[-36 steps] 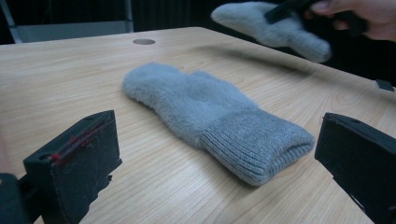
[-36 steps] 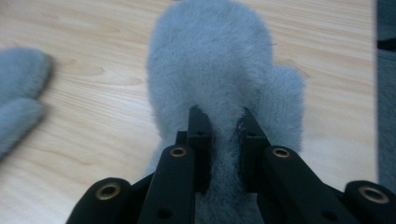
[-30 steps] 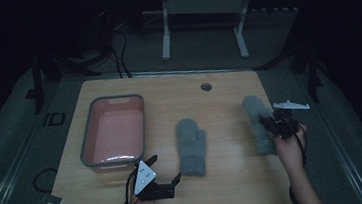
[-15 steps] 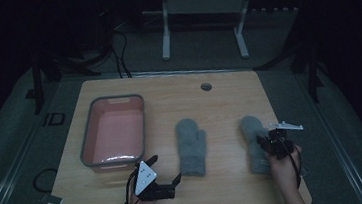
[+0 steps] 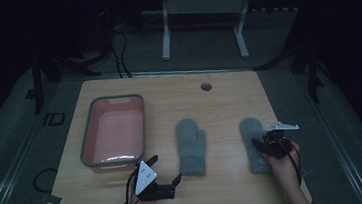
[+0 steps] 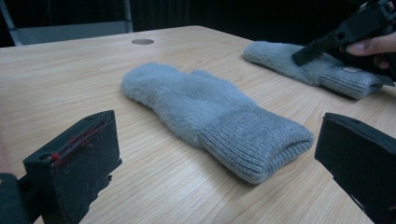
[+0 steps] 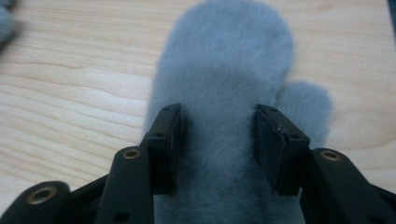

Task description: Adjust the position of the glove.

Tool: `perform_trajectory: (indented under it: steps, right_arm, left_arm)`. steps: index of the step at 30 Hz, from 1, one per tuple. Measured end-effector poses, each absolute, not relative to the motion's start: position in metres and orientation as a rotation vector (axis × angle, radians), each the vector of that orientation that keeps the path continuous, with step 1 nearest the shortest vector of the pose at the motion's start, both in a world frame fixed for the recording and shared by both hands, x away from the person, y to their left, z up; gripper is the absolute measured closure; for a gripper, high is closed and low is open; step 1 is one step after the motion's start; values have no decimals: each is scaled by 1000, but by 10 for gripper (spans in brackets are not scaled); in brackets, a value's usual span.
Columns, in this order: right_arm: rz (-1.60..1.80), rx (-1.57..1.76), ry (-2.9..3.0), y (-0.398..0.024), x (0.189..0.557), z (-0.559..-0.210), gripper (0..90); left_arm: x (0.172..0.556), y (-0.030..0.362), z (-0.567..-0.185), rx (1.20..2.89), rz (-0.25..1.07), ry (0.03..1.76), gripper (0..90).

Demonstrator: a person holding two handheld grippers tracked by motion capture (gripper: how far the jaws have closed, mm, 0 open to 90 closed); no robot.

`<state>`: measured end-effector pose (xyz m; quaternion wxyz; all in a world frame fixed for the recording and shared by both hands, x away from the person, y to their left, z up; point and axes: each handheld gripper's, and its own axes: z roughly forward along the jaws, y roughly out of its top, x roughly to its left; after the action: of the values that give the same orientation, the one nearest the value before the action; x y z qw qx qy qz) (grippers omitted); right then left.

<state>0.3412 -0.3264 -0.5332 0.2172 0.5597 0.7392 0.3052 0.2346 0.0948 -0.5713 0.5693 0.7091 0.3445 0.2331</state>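
Two grey fluffy mittens lie flat on the wooden table (image 5: 219, 103). The left mitten (image 5: 192, 146) (image 6: 210, 112) rests mid-table, cuff toward me. My left gripper (image 5: 165, 169) (image 6: 219, 140) stands open near the front edge, pointing at that cuff and apart from it. The right mitten (image 5: 249, 128) (image 7: 224, 70) (image 6: 299, 60) lies by the table's right side. My right gripper (image 5: 263, 144) (image 7: 217, 135) (image 6: 322, 44) is low over its middle. Its jaws have just been opening and now stand astride the mitten's body, with the fur between them and not pinched.
A pink bin with a grey rim (image 5: 87, 141) stands at the table's left, holding nothing, just beyond my left gripper. A round cable hole (image 5: 206, 86) sits near the far edge. Dark floor and a metal stand's legs (image 5: 165, 38) lie beyond.
My right hand sank toward the table and drew slightly nearer with the right mitten. Its jaws then opened, leaving the mitten flat. The left gripper and left mitten kept still.
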Motion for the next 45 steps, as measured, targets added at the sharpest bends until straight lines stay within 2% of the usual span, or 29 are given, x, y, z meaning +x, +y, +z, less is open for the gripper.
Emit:
perform_trajectory:
  steps: [7,11,17,20,23,26,35,45]
  right_arm:
    - [815,1267,2248,-338,340,-527,490]
    - [857,1296,2291,-344,339,-527,532]
    - [885,1387,2311,-347,341,-533,548]
    - [851,1369,2301,-344,341,-538,592]
    - [839,1361,2257,-339,338,-541,719]
    - [843,1410,2187,-334,335,-541,797]
    - [894,1554,2007,-308,329,-506,828]
    - [982,1522,1967,-257,332,-470,827]
  left_arm:
    - [235,95,-571,1665,543,812,3]
    - [236,95,-571,1664,542,815,2]
    - [235,95,-571,1672,543,807,2]
    - [236,95,-571,1670,541,810,3]
    - [236,95,-571,1671,542,809,2]
    - [236,95,-571,1671,544,810,3]
    - [236,95,-571,1668,545,815,2]
    - [234,95,-571,1668,557,808,3]
